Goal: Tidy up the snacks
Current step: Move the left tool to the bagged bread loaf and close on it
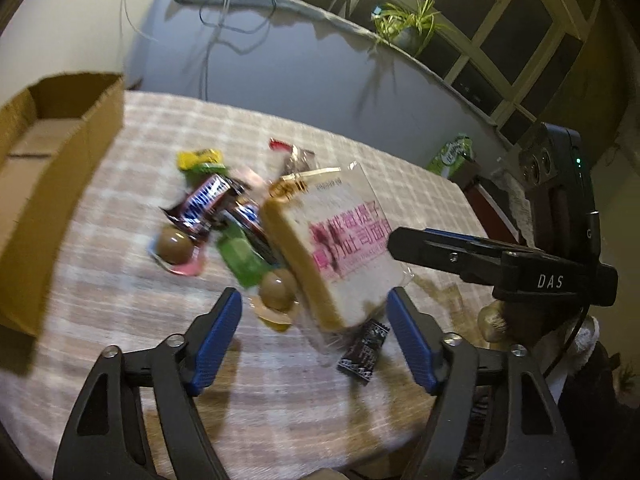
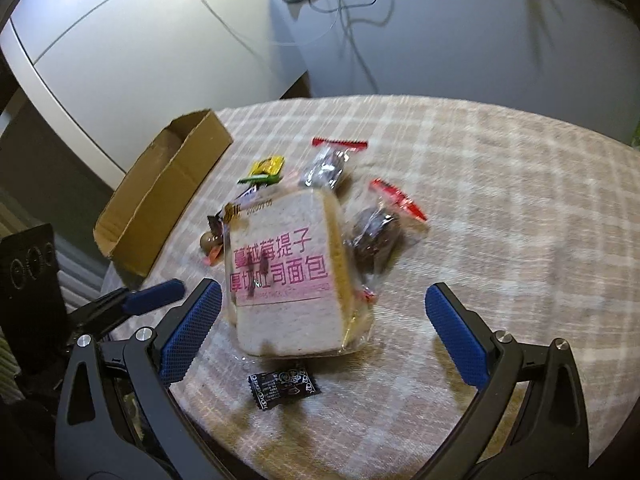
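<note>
A bagged slice of toast with pink lettering (image 1: 340, 236) (image 2: 288, 268) stands in the middle of a heap of snacks on the checked tablecloth (image 1: 160, 320). Snickers bars (image 1: 204, 200), two round chocolates (image 1: 174, 246), green and yellow candies (image 1: 200, 158) and a small black packet (image 1: 362, 354) (image 2: 284, 386) lie around it. My left gripper (image 1: 314, 340) is open and empty, just short of the toast. My right gripper (image 2: 324, 332) is open and empty too, with its jaws on either side of the toast's near edge. Two red-topped bags of dark cakes (image 2: 376, 232) lie behind the toast.
An open cardboard box (image 1: 44, 160) (image 2: 168, 188) stands at the table's left side. A green carton (image 1: 450, 156) stands beyond the far right edge. The right gripper's body (image 1: 500, 264) reaches in from the right in the left wrist view.
</note>
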A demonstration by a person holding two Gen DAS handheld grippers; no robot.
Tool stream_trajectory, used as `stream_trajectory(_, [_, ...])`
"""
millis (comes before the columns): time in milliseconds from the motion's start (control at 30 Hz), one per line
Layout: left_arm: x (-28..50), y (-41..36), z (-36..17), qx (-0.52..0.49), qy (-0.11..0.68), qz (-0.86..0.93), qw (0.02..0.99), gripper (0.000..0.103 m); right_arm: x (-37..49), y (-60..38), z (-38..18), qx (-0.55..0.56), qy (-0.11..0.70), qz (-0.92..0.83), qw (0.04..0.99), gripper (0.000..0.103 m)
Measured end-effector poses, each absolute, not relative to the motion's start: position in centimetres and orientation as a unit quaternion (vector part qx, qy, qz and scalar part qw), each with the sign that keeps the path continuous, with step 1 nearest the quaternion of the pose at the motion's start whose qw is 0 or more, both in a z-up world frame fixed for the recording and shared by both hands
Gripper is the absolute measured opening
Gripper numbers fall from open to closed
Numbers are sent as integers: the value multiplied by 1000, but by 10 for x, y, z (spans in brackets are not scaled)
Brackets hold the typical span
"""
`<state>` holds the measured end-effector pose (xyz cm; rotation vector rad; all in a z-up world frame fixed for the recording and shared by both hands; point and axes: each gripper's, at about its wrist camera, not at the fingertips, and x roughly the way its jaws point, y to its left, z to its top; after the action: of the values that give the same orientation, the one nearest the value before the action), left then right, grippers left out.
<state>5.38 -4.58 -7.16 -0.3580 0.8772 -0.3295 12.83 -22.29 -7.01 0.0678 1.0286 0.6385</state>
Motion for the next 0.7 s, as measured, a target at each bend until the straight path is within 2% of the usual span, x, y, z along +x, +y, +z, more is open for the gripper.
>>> stream_trajectory(67, [57,-48,-76,-178,425,-165,872,69,131,-219,-74,32,491,309,814,103])
stream_trajectory(200, [61,-53,-81,-181,433,-177,865,59,136,-213,-78,34,500,322,803,103])
stream_trajectory(333, [65,-58,-85,-179,437,-183,862,56,142,-211,-82,40,510,331,793,102])
stream_trajectory(533, [69,-63,-87,-178,439,-186,860,52,148,-208,-90,46,528,340,776,88])
stream_trajectory(700, [75,-66,-89,-172,440,-190,861,43,149,-206,-93,41,533,338,775,74])
